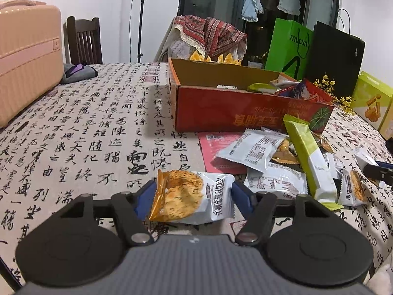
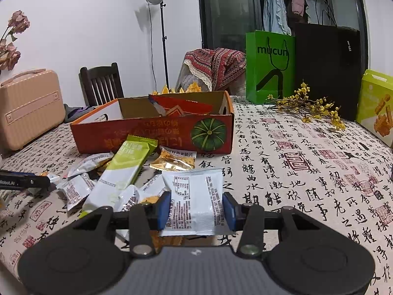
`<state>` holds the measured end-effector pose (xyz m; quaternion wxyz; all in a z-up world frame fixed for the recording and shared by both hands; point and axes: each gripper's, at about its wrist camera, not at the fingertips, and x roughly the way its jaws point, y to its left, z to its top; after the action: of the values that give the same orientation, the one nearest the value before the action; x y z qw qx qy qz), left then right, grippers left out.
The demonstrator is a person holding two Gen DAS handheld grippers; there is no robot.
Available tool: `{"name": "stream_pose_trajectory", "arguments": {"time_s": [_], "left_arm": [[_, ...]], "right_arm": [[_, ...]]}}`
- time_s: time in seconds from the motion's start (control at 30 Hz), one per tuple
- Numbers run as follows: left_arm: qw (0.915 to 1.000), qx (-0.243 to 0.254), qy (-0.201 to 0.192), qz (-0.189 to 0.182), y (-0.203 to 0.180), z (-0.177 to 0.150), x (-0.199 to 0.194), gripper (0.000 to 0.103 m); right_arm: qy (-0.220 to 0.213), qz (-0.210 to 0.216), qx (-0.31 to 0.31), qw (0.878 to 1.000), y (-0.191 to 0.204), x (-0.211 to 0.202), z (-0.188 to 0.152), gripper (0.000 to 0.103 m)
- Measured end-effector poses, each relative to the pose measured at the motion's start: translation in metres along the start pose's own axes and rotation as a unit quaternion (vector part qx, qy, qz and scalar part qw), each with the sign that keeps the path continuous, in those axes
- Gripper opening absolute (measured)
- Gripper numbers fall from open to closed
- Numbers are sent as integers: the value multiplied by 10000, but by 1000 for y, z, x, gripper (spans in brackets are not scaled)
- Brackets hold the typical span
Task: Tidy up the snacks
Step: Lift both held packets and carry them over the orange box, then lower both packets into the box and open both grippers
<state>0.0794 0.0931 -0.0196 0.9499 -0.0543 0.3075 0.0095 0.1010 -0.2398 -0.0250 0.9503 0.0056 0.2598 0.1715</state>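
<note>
In the left wrist view, a cracker packet [image 1: 190, 196], gold at one end and white at the other, is seen between the blue pads of the left claw [image 1: 194, 200]; both pads touch its ends, so it is gripped at a middling width. Ahead on the calligraphy-printed surface [image 1: 86, 135], a heap of snack packets [image 1: 275, 157] lies just before an open red cardboard box [image 1: 233, 108].

In the right wrist view, a white packet [image 2: 195, 201], printed back up, is clamped in the narrowly set right claw [image 2: 196, 209]. The red box [image 2: 152, 135] stands beyond, with a long green bar [image 2: 122, 172] leaning towards it.
</note>
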Motion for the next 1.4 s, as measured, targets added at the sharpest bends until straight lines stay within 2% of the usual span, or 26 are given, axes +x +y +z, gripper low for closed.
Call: {"name": "stream_pose_trajectory", "arguments": {"time_s": [0.3,0.6,1.03,1.4], "left_arm": [[9999,17,-168,16,-3,6,-8,66],[9985,117,-539,-68,-15,33,-19,66],[9946,135,-986,-305,-41,83,-7,66],[9927,45,-1145,-369,-62,131,27,66]], "right_arm": [[-67,5,-33,10000,1,-3,5,44],[-331,-12,-113,9994,3,-7,26,44],[-835,23,-151,9964,4,6,86,44],[-807,155,-219,9964,13,57,146,44]]}}
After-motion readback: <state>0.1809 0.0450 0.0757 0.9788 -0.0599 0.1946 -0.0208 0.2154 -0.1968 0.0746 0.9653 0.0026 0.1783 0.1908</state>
